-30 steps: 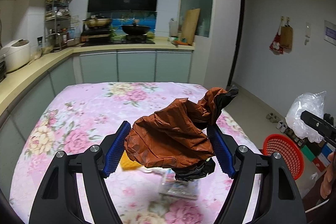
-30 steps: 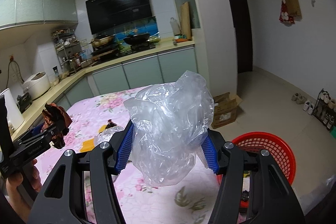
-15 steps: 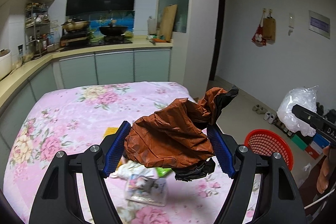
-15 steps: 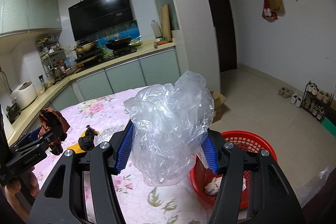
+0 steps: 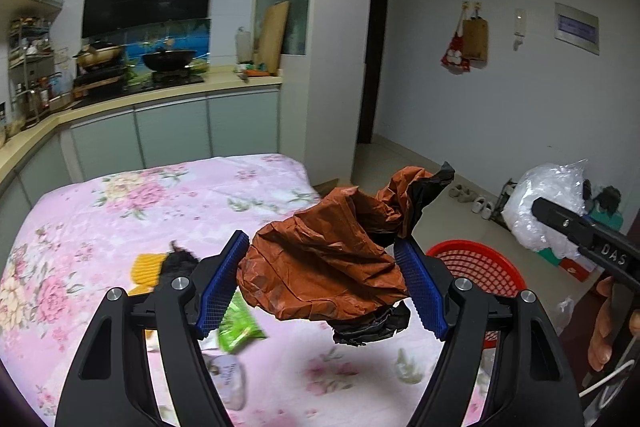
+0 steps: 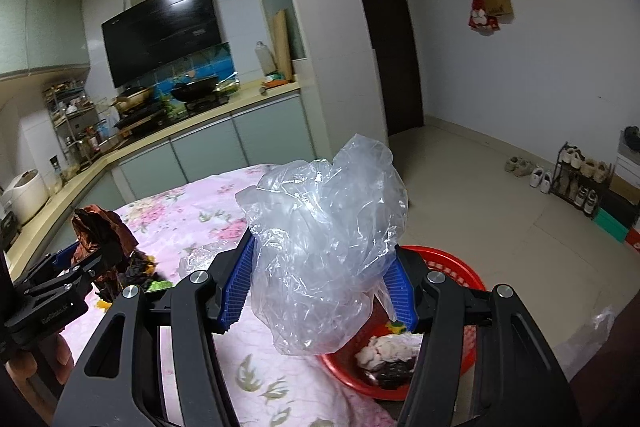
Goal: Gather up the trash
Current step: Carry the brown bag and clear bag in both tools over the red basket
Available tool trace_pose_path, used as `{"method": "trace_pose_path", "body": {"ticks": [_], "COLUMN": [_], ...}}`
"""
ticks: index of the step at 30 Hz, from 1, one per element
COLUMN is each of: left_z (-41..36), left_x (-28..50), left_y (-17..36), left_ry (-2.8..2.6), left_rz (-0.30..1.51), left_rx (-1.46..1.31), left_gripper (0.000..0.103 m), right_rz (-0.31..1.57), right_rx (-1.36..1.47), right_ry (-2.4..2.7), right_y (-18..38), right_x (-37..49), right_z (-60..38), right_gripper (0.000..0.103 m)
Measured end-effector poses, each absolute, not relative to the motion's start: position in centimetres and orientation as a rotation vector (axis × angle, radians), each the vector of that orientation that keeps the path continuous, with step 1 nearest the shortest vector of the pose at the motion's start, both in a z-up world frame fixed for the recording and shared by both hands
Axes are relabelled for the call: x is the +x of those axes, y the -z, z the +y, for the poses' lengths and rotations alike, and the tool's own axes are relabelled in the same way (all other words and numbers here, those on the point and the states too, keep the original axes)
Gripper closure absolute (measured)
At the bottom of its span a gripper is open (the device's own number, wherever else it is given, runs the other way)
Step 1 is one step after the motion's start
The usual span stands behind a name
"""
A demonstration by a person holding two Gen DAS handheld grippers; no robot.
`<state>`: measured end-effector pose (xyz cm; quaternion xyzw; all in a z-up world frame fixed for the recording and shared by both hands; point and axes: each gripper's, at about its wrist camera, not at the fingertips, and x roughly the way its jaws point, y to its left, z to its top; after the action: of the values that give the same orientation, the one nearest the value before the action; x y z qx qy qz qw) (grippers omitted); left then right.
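The red basket [image 6: 440, 311] sits low and right of centre in the right wrist view, directly under the right claw [image 6: 324, 283] clamped on a clear bag [image 6: 324, 239], nearer than the left claw [image 5: 320, 279] pinching a brown bag [image 5: 324, 267].

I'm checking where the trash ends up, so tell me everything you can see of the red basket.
The red basket is round, of perforated plastic mesh with a solid rim, and stands upright on the floor by the flowered table's edge. It already holds a pale crumpled wad and dark scraps. The held clear plastic bag partly hides its near side.
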<state>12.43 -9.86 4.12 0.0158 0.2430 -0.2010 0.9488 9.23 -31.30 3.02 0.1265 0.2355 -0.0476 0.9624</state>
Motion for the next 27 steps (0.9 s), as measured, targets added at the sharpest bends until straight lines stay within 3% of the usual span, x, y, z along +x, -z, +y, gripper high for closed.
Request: {"method": "trace_pose_path", "body": {"ticks": [14, 27], "left_z": [-17.0, -24.0], "left_x": [13.5, 15.8], "left_y": [-2.9, 1.2], "left_ry": [0.558, 0.681], "left_rz": [0.550, 0.693], "left_rx": [0.086, 0.139], "left_gripper": [0.031, 0.031], "right_rz": [0.482, 0.552], "right_rx": [0.292, 0.341], "right_ry": [0.209, 0.296], "right_y": [-1.9, 0.7], "right_x": [7.7, 7.6], "right_z": [-36.1, -40.0], "right_gripper": [0.047, 0.046]}}
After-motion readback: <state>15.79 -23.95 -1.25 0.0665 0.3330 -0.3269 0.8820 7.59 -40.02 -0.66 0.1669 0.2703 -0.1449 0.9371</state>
